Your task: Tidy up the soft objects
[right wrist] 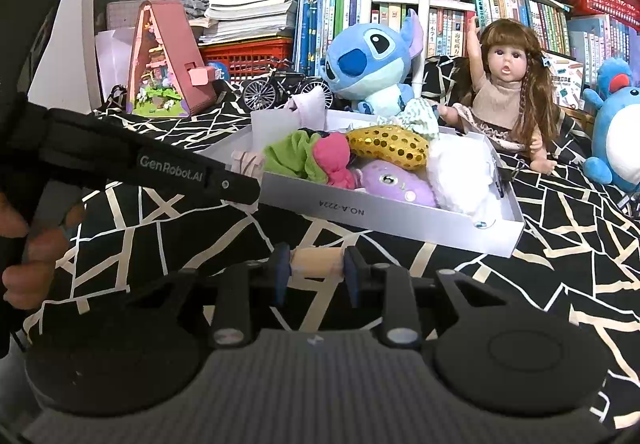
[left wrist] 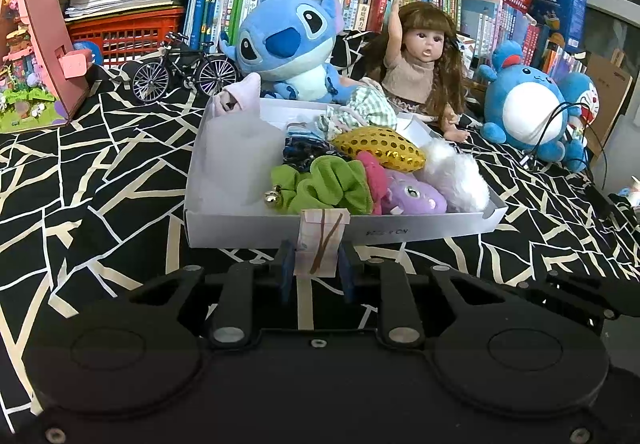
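Note:
A white shallow box [left wrist: 280, 230] [right wrist: 400, 210] sits on the black patterned cloth. It holds several soft items: a green scrunchie [left wrist: 328, 184] [right wrist: 294, 158], a pink one [right wrist: 334, 160], a purple plush [left wrist: 412, 196] [right wrist: 394, 184], a gold sequin pouch [left wrist: 378, 148] [right wrist: 388, 146], and a white fluffy piece [left wrist: 454, 174] [right wrist: 460, 176]. My left gripper [left wrist: 316, 268] is shut on a small cream folded cloth with brown lines [left wrist: 322, 244], just before the box's near wall. My right gripper [right wrist: 314, 270] is shut on a small cream soft piece [right wrist: 316, 262], low over the cloth in front of the box.
Behind the box sit a blue Stitch plush [left wrist: 284, 44] [right wrist: 372, 56], a doll [left wrist: 420, 64] [right wrist: 508, 84], a blue round plush [left wrist: 528, 108] and a model bicycle [left wrist: 180, 68]. A pink house model [left wrist: 36, 52] stands left. The left gripper's body [right wrist: 120, 160] crosses the right wrist view.

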`<state>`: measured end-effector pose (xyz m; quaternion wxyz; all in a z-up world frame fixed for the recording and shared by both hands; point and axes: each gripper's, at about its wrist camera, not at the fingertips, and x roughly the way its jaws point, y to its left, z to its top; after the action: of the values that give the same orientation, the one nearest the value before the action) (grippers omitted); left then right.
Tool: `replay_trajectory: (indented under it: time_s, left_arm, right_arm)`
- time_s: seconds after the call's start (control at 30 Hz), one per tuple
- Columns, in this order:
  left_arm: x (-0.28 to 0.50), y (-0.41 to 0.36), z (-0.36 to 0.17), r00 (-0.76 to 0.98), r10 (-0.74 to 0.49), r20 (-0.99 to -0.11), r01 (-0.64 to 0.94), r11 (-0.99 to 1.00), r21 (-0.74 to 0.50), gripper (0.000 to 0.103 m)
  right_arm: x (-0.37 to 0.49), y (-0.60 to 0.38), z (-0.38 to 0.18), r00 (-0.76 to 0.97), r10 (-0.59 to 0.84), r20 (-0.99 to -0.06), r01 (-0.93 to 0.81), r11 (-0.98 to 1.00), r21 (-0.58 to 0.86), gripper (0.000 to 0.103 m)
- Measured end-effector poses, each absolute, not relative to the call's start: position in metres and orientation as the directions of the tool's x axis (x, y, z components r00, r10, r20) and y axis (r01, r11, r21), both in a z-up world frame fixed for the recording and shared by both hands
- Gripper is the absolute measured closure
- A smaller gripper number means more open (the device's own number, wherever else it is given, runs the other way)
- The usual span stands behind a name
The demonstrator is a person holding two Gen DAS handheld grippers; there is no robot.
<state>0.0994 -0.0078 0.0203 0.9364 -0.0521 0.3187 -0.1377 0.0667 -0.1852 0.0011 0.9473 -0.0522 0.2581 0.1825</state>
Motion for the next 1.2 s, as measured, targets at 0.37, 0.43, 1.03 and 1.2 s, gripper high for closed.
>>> replay_trajectory:
  time_s: [0.37, 0.43, 1.03, 1.2]
  left_arm:
    - [0.097, -0.006, 0.038, 0.784, -0.299, -0.544, 0.237, 0.954, -0.183, 0.080]
    - [0.099, -0.006, 0.043, 0.790, -0.297, -0.537, 0.238, 0.955, -0.177, 0.080]
    - [0.161, 0.016, 0.072, 0.819, -0.291, -0.495, 0.215, 0.955, -0.206, 0.081]
    - [0.188, 0.020, 0.069, 0.807, -0.276, -0.522, 0.191, 0.958, -0.212, 0.081]
  right_arm:
    - [0.072, -0.196, 0.015, 0.832, 0.296, -0.469, -0.336, 0.942, -0.002, 0.068]
    - [0.075, -0.197, 0.018, 0.839, 0.291, -0.460, -0.331, 0.944, -0.005, 0.068]
    - [0.127, -0.216, 0.048, 0.870, 0.248, -0.426, -0.263, 0.964, 0.024, 0.068]
    - [0.148, -0.219, 0.051, 0.870, 0.233, -0.435, -0.243, 0.970, 0.035, 0.068]
